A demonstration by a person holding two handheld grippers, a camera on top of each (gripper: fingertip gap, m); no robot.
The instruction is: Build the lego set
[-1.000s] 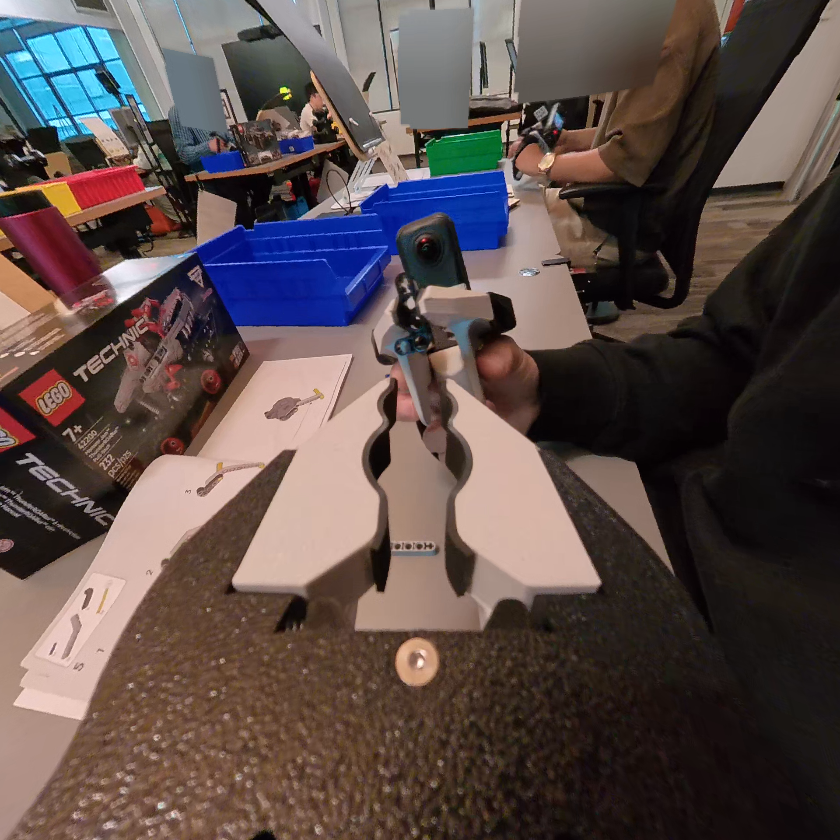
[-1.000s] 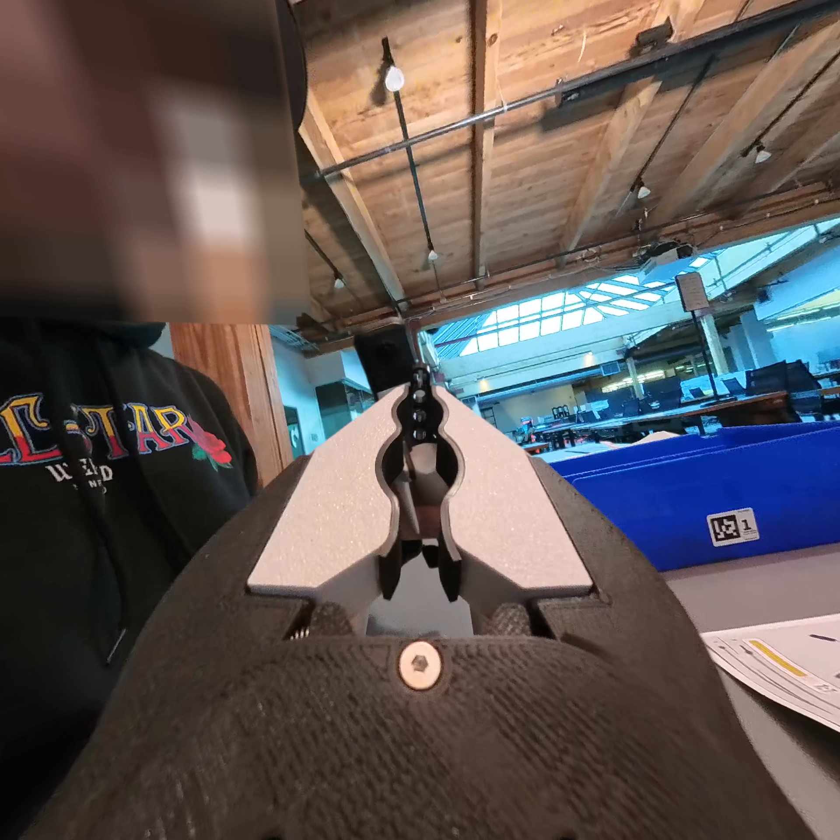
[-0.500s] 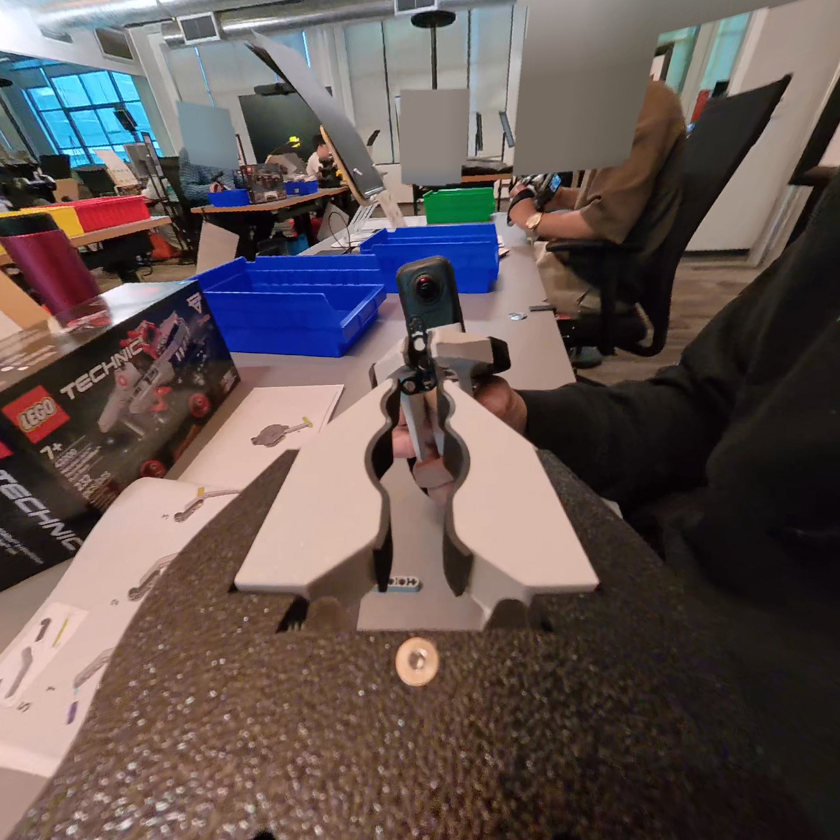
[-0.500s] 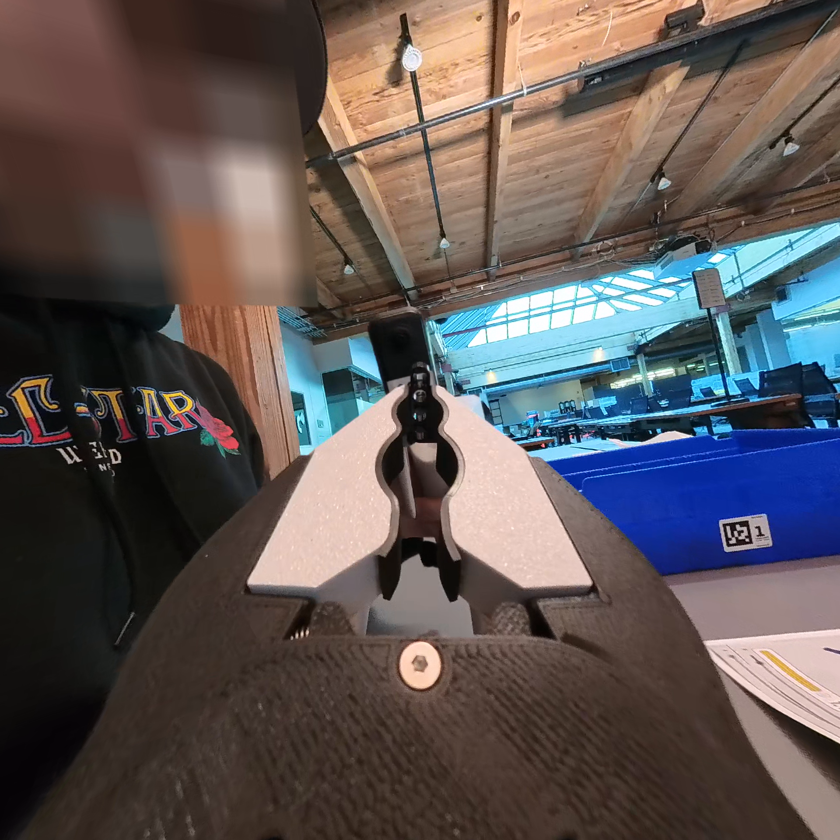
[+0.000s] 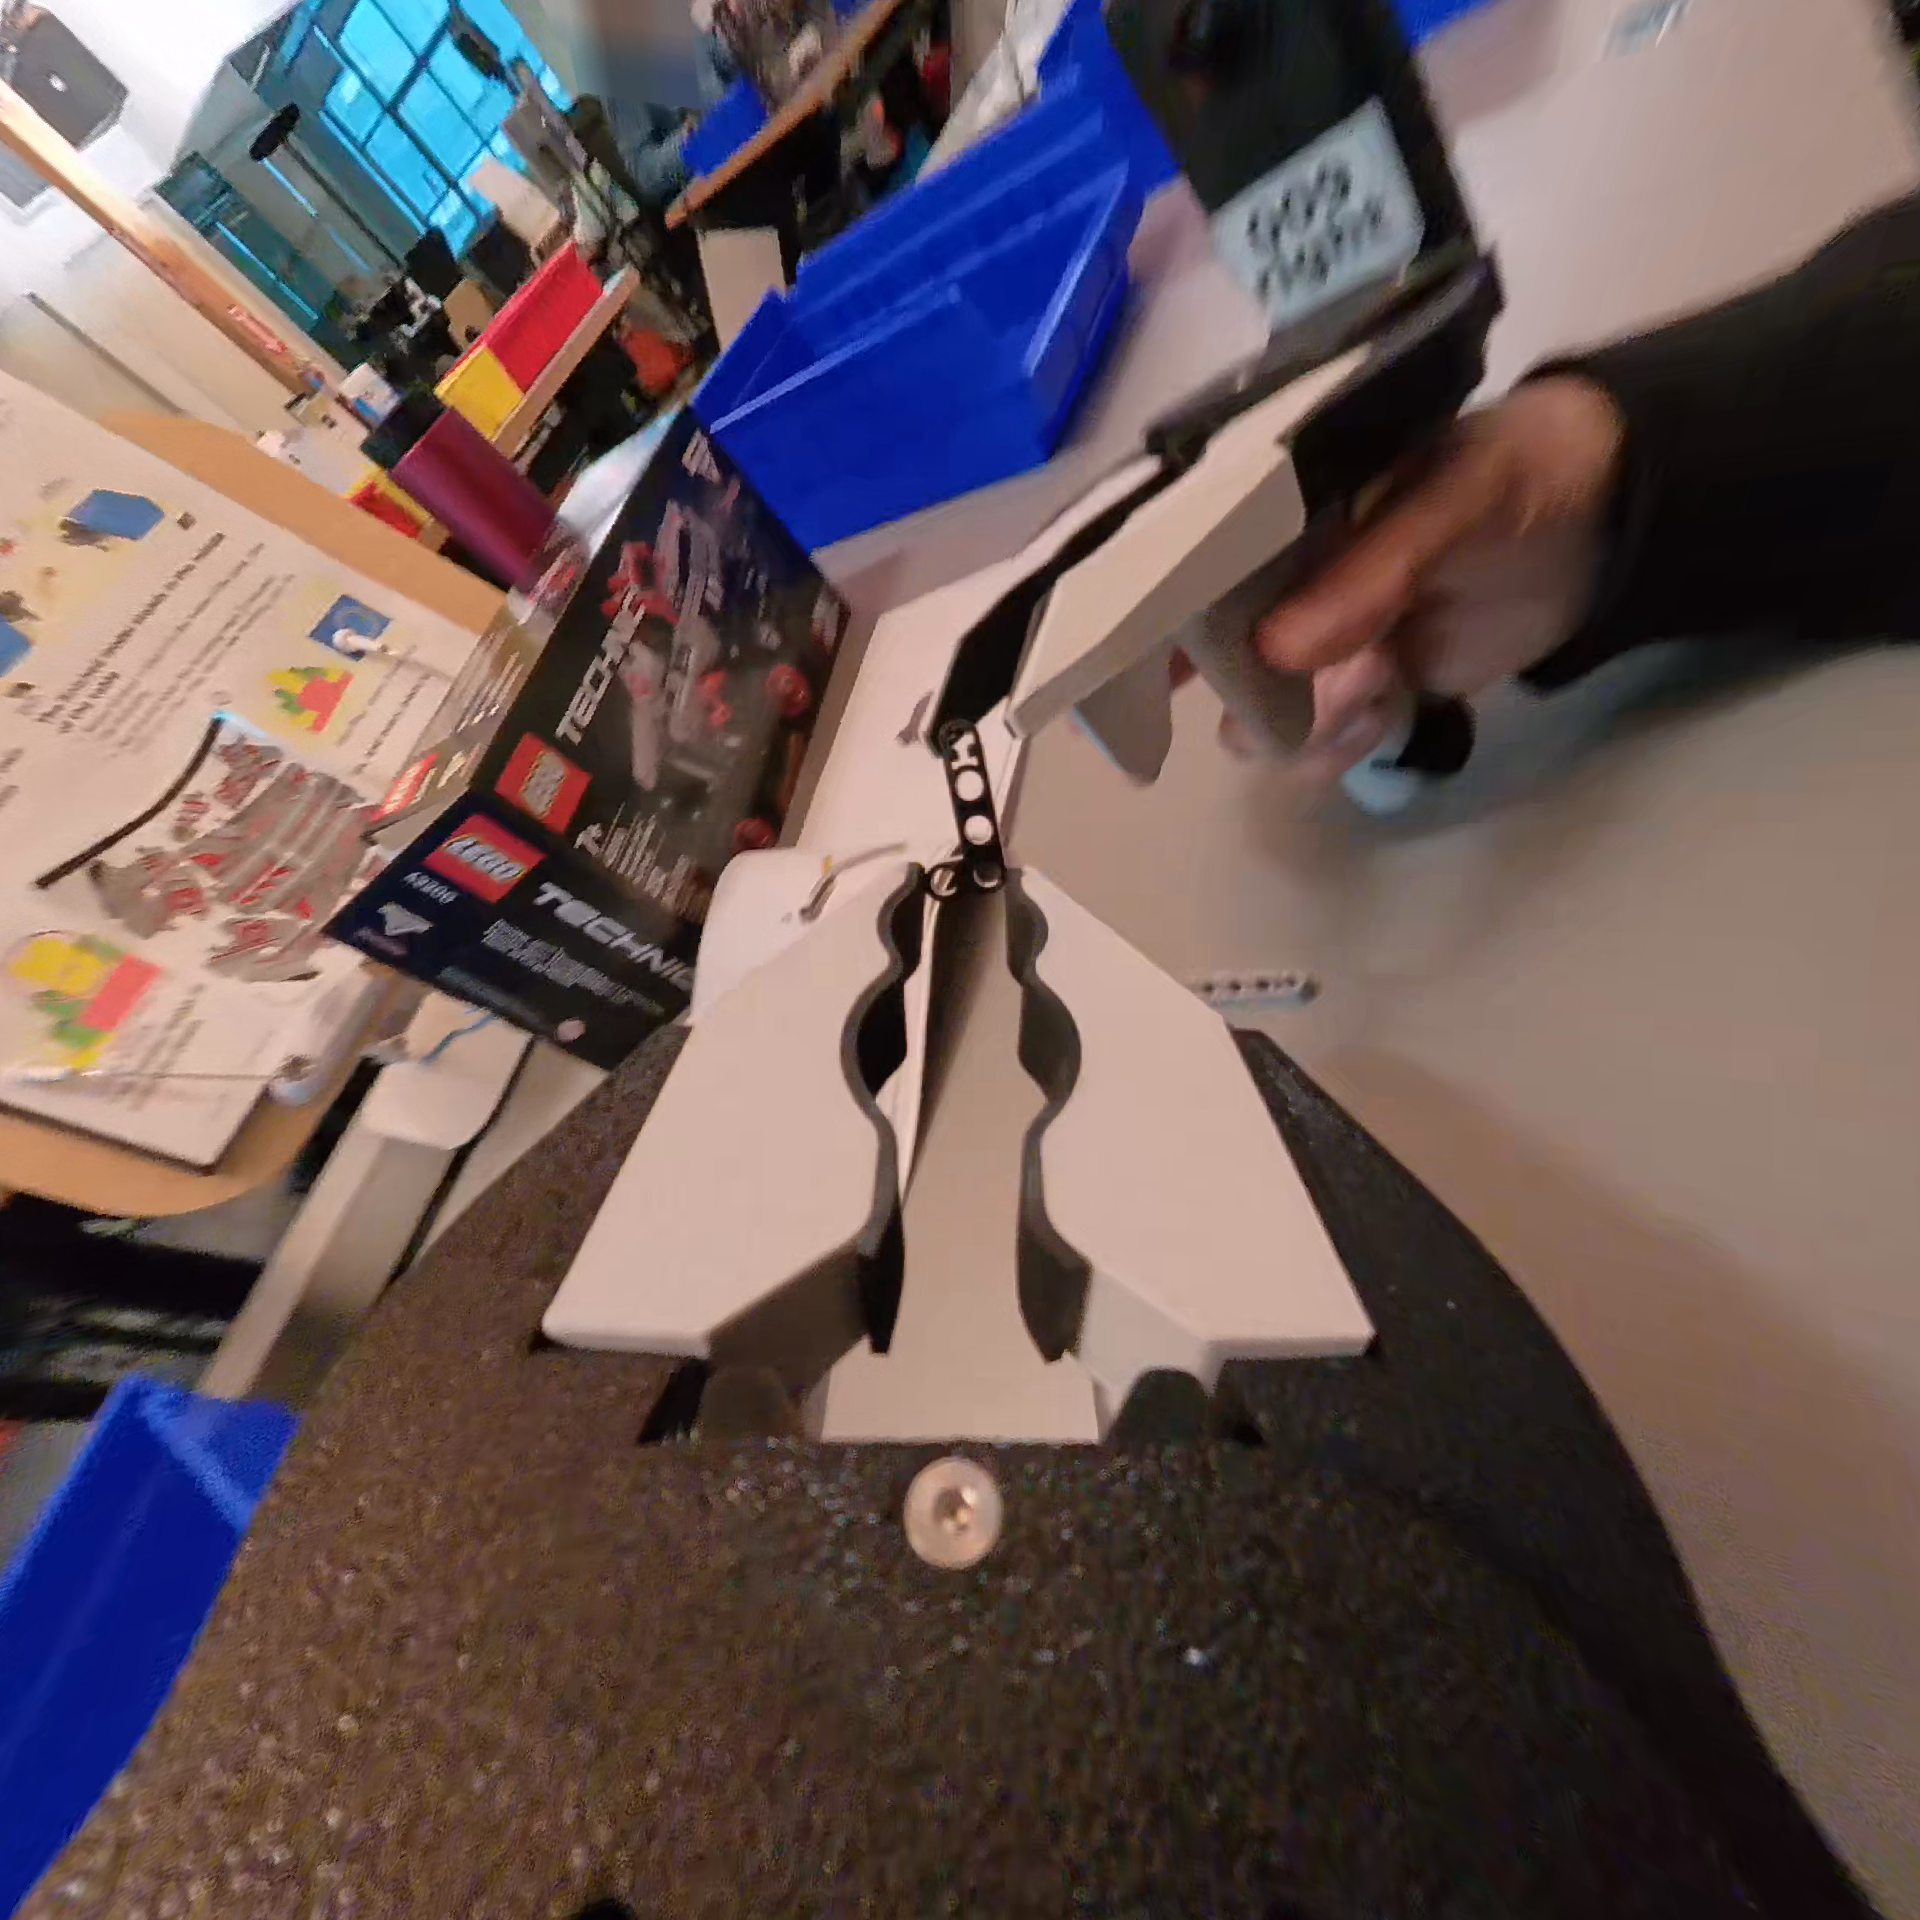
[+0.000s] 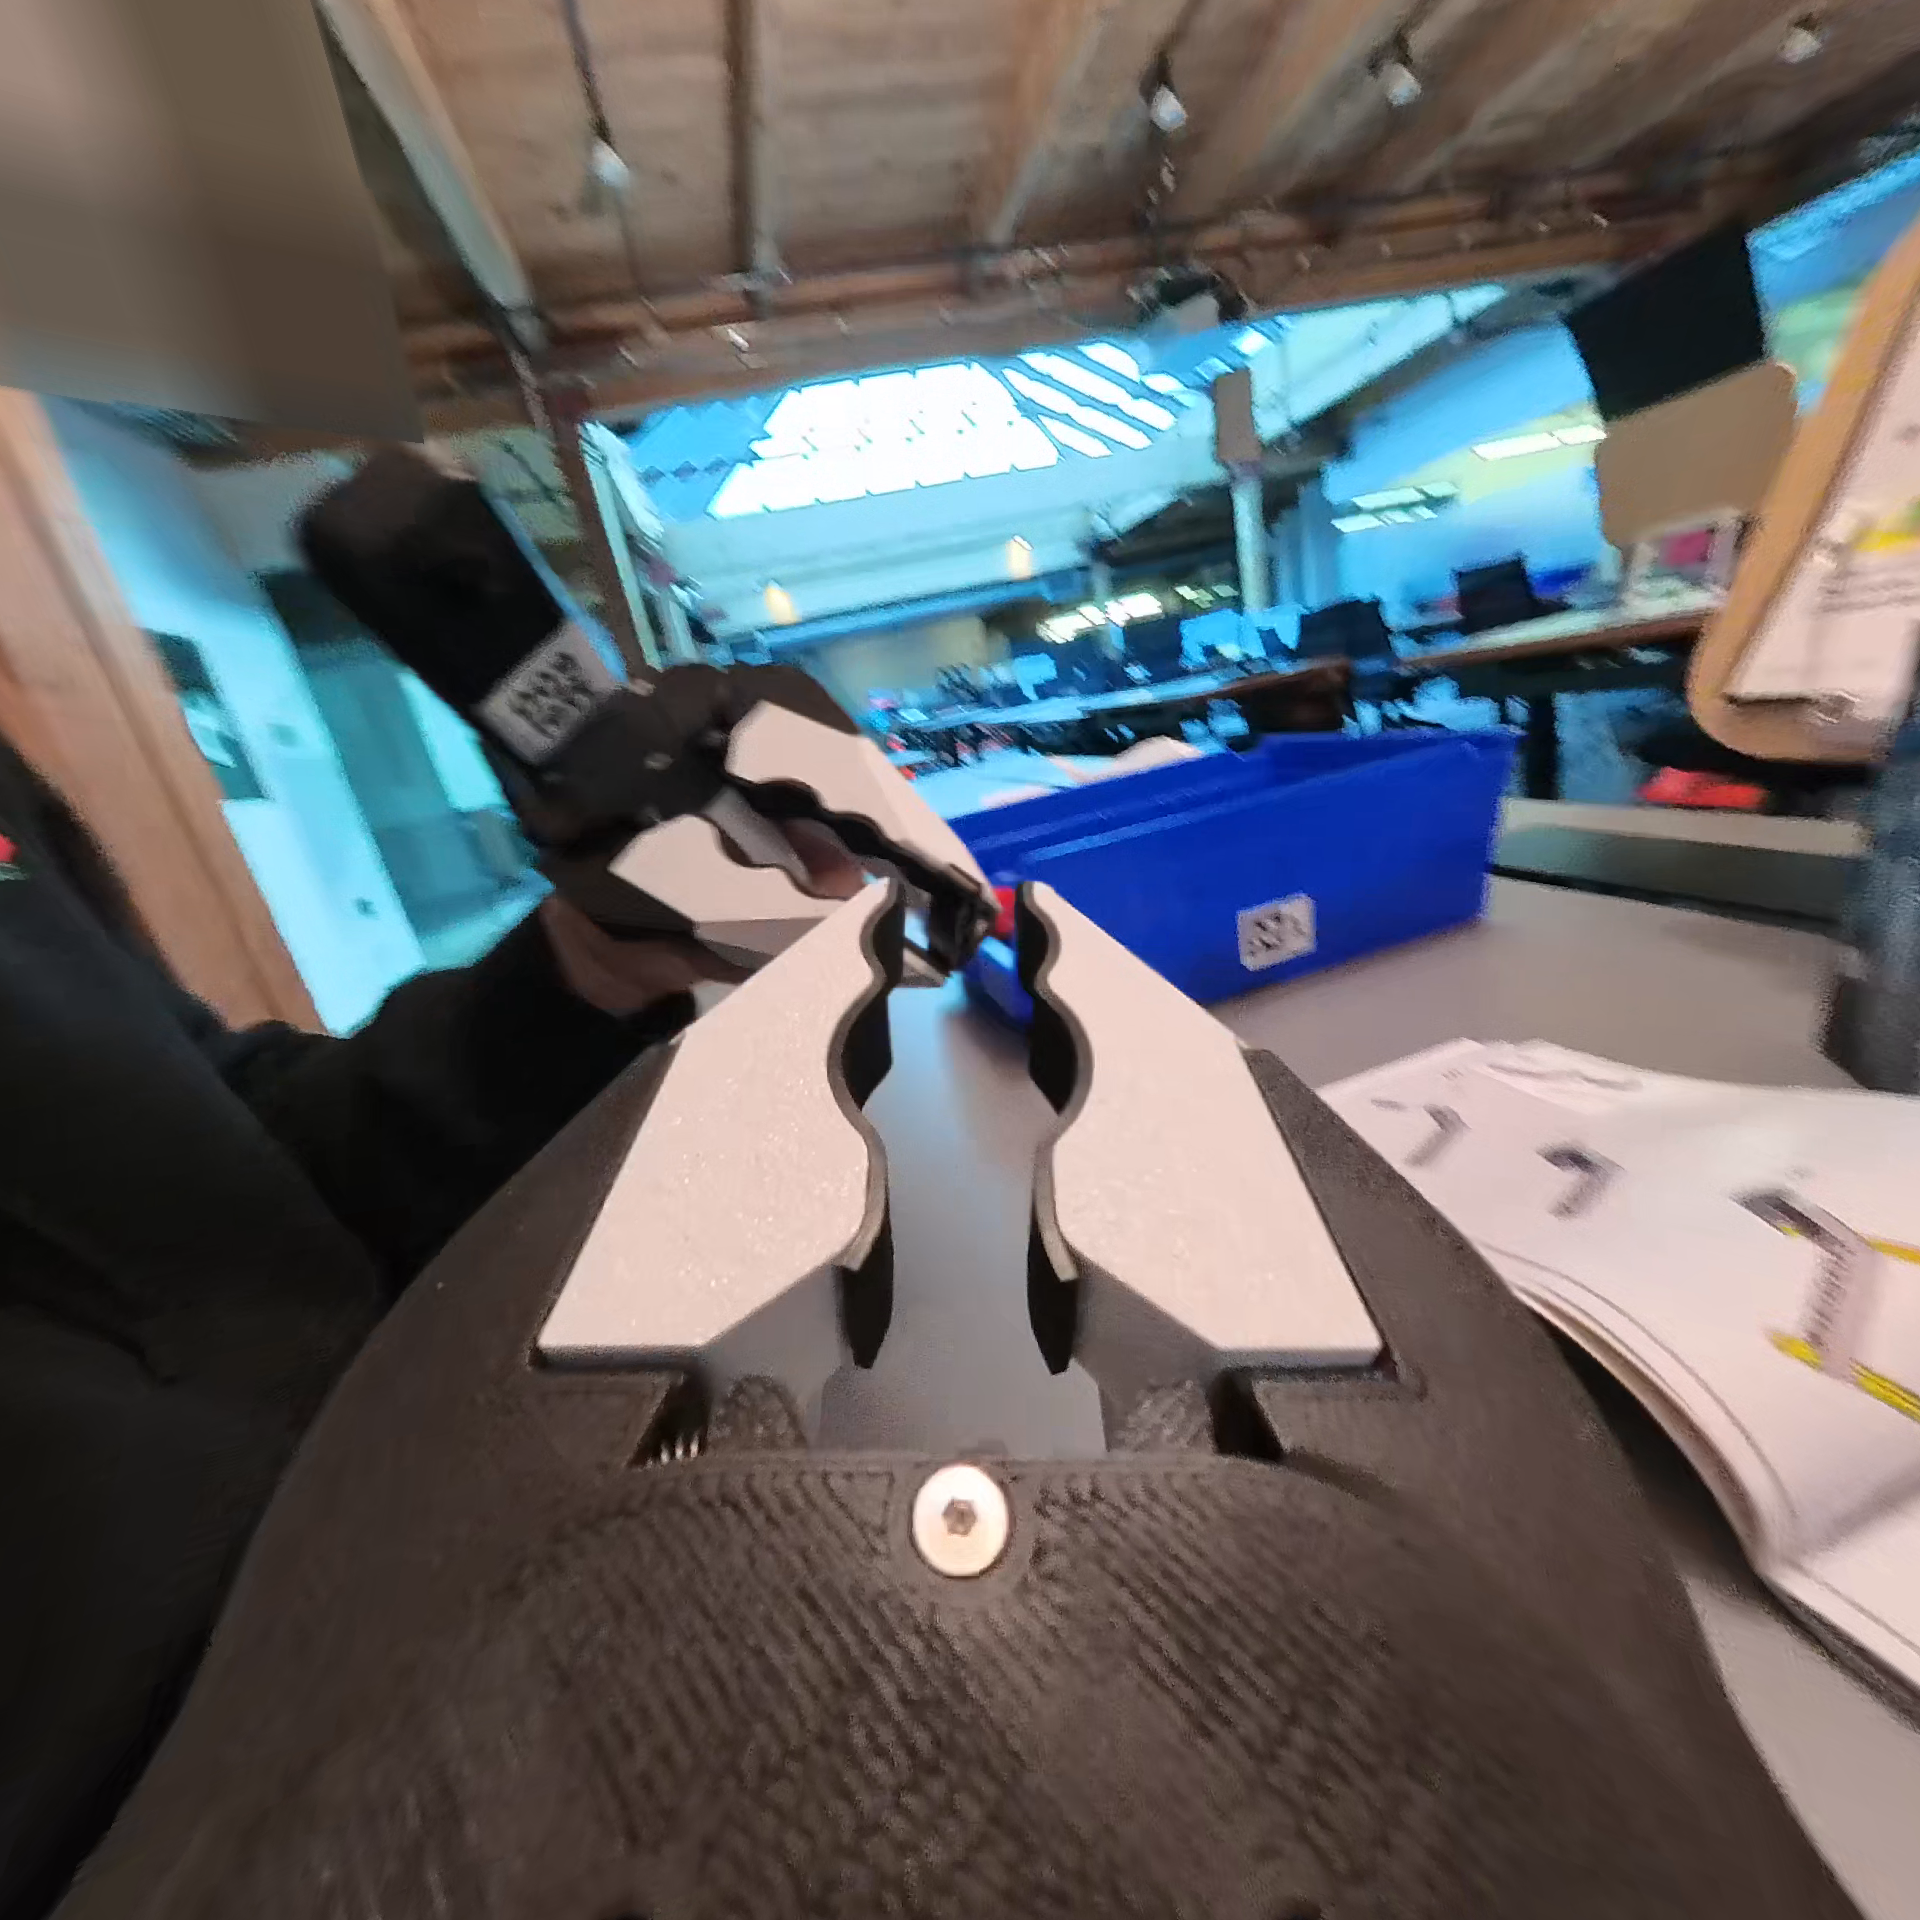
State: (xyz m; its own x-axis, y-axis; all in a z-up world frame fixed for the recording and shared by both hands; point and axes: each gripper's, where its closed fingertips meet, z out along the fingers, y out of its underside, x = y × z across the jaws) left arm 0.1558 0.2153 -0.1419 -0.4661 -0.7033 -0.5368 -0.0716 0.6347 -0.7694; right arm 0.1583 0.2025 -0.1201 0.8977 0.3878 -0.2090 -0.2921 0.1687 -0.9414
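Right, it's a mid-air handover, just to the right of the Lego box (image 5: 623, 790) standing on the bench (image 5: 1558, 1091). The left gripper (image 5: 966, 881) has its jaws pinched almost shut on the lower end of a slim black beam (image 5: 974, 800). The right gripper (image 6: 954, 899) has its jaws parted, with a clear gap between the tips. They sit loosely either side of the beam's far end, and I'd say they aren't clamping anything. The job now, as I read it, is to keep the left pinch firm and square across the beam's flat sides. Then draw the right jaws straight back along the beam's length, so nothing levers it sideways. It's hard, glossy plastic, thin and punched with a row of round holes, so it could pivot in a tip-only grip. The jaws are matte grey with wavy inner edges, set in a grainy black body. A small pale grey beam (image 5: 1252, 985) lies flat on the bench, farther right of the box. Smooth blue bins (image 5: 935, 343) stand behind the box, and the paper instruction booklet (image 6: 1662, 1247) lies open close by. Both views are motion-blurred, so finer contact is hard to call.
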